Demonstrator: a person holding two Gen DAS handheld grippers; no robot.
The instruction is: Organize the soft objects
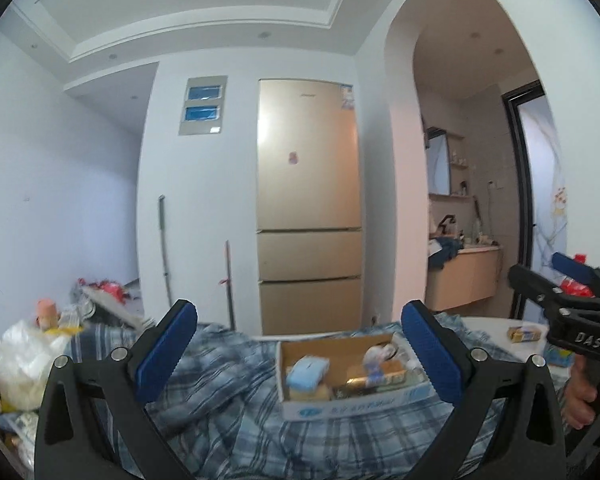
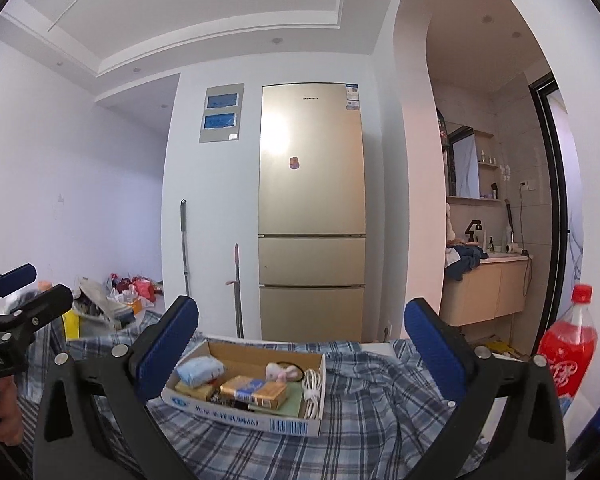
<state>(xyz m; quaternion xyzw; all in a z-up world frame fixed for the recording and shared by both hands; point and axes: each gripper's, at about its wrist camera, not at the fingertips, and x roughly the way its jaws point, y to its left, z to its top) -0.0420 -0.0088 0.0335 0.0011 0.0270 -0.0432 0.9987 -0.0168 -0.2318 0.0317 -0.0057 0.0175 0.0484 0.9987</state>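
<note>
An open cardboard box [image 1: 342, 404] [image 2: 260, 424] sits on a blue plaid cloth [image 1: 228, 400] [image 2: 380, 412]. It holds a light blue soft pack [image 1: 307, 372] [image 2: 200, 371], a yellow foil pack [image 2: 256, 390], a small plush toy [image 2: 279, 372], a white cable [image 2: 311, 392] and other small items. My left gripper [image 1: 300, 354] is open and empty, held above and in front of the box. My right gripper [image 2: 302, 354] is open and empty, also facing the box. Each gripper shows at the edge of the other's view.
A gold fridge [image 2: 312, 208] stands behind against the wall. A red soda bottle [image 2: 568, 344] stands at the right. Plastic bags and clutter [image 1: 28, 360] lie at the left. A yellow pack [image 1: 524, 334] lies on a white table at the right. Two mop handles [image 2: 185, 248] lean on the wall.
</note>
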